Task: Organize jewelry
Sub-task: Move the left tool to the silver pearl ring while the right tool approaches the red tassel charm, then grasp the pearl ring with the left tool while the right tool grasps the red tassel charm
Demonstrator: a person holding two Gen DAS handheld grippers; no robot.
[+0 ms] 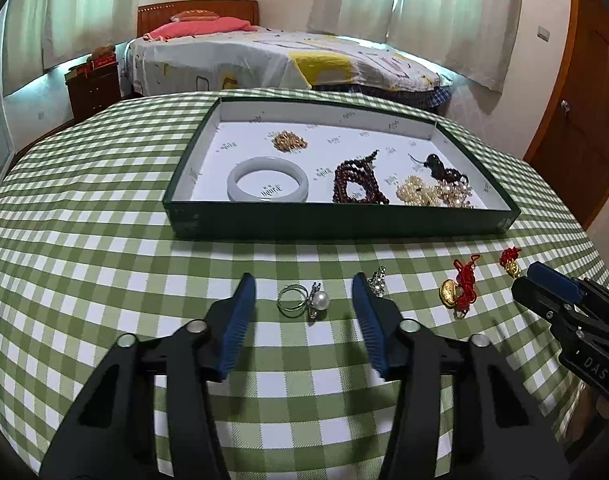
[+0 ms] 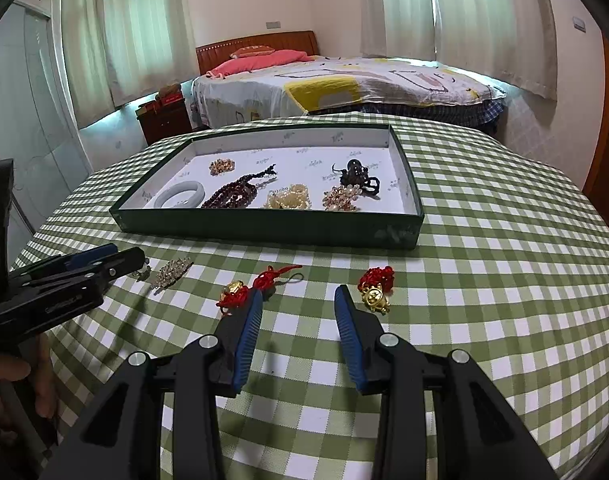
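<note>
A green tray (image 1: 336, 226) with a white floor holds a pale bangle (image 1: 267, 179), dark red beads (image 1: 354, 184), a gold cluster (image 1: 289, 141), pearls (image 1: 418, 192) and dark beads (image 1: 440, 164). On the checked cloth, a pearl ring (image 1: 304, 301) lies between the fingertips of my open left gripper (image 1: 303, 282). A crystal brooch (image 1: 376, 280) lies by its right finger. Two red-knot gold charms (image 2: 244, 294) (image 2: 378, 290) lie at either side of my open right gripper (image 2: 300, 292). The tray (image 2: 264, 232) shows in the right wrist view too.
The table has a green-and-white checked cloth (image 1: 104, 260). A bed (image 1: 284, 60) stands behind the table, with a dark nightstand (image 1: 92, 88) at its left and a wooden door (image 1: 584, 120) at the right. The right gripper's side (image 1: 564, 304) shows in the left wrist view.
</note>
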